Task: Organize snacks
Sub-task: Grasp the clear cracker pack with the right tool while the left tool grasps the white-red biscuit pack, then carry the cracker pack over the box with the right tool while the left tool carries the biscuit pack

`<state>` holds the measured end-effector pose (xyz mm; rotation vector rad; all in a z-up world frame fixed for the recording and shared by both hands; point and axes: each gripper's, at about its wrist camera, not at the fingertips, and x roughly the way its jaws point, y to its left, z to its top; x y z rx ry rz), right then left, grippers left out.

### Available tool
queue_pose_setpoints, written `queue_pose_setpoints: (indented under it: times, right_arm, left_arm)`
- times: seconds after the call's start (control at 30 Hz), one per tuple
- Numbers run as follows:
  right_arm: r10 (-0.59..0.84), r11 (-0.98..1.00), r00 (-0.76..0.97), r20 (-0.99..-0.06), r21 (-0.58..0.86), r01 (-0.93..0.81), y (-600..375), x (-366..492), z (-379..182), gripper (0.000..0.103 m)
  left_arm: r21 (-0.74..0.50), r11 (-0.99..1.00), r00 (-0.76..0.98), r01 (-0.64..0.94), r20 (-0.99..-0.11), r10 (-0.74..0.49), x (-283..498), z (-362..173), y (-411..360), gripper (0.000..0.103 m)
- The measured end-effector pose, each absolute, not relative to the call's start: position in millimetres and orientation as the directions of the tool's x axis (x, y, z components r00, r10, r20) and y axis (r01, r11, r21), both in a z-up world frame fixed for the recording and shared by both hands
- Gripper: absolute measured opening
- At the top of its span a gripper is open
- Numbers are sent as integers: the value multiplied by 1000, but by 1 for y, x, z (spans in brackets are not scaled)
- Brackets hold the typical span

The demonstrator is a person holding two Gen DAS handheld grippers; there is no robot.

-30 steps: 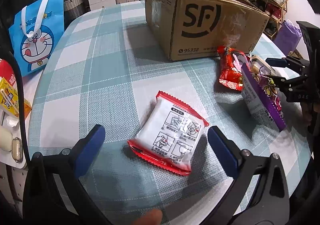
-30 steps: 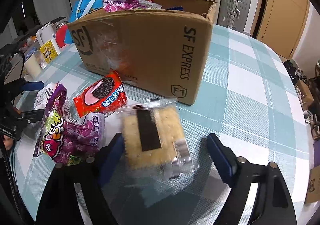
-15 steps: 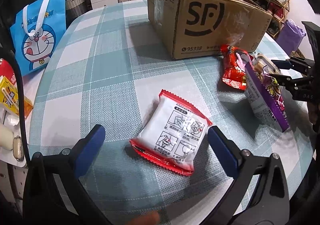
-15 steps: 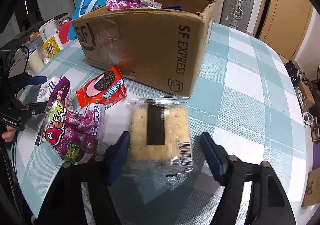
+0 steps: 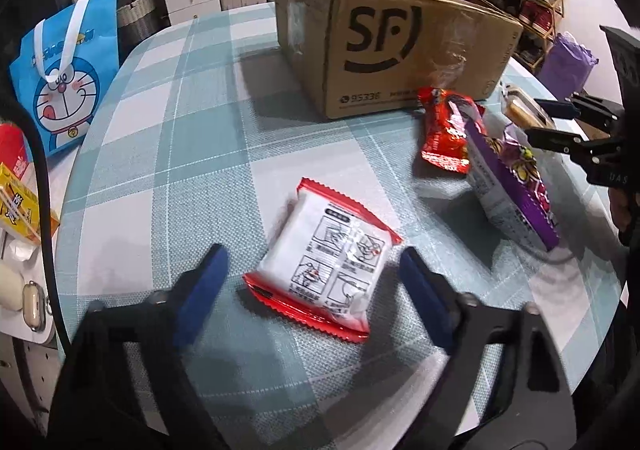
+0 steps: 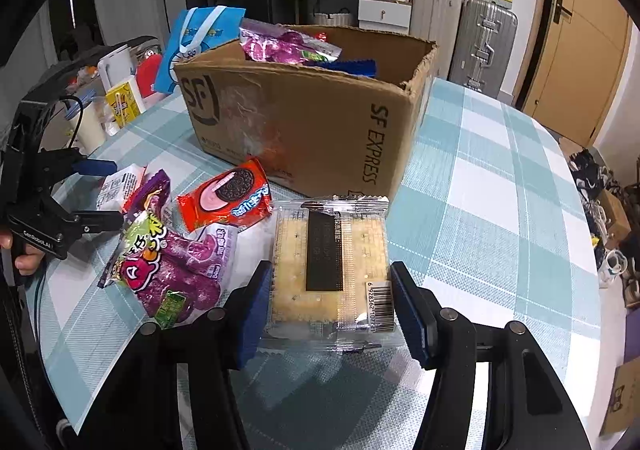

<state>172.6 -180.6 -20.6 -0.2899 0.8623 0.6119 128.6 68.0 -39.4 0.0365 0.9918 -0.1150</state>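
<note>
A white packet with red edges lies on the checked table, between the fingers of my left gripper, which stands open around it with gaps on both sides. My right gripper is shut on a clear-wrapped cracker pack, its pads against both sides. The cardboard SF box holds several snacks and stands behind; it also shows in the left wrist view. A red Oreo packet and a purple candy bag lie left of the cracker pack.
A blue Doraemon bag stands at the table's left edge. Small boxes and jars sit beyond the table's far-left side. Suitcases and drawers stand behind. The table's curved edge runs on the right.
My right gripper has closed in on the cracker pack and now grips it. My left gripper has moved forward and narrowed around the white and red packet.
</note>
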Motion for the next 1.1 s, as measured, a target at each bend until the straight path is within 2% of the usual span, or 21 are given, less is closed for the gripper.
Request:
queue_pose_setpoints:
  times: [0.07,0.17,0.23,0.5,0.7,1.1]
  right_arm:
    - [390,788,495,-776,3,-616,-181,170,-18,59]
    - [394,789,502,-770,3,-615,-182,169,-14,59]
    - [399,790,505,-766,7,-614,-185,168,-12,59]
    - [436,795,543,-718,24,-606,-198,165,2,59]
    - [473,788,567,-675,35,-615,-202,158,16,59]
    - [496,812,611,-617,81,-578,-214,156,37,59]
  left_arm:
    - [-26,992,541,123,-836,-89,128,-40,67,66]
    - [-34,991,548,132,-830,-102,127,-39,66,56]
    - [-62,989,555,137,-822,-128,127,-37,67,54]
    - [-149,983,647,108,-740,-183,125,-11,66,52]
    - [-182,982,700,56,-694,-169,123,5,65,52]
    - [-153,987,760,38,-637,-128,117,38,46,53]
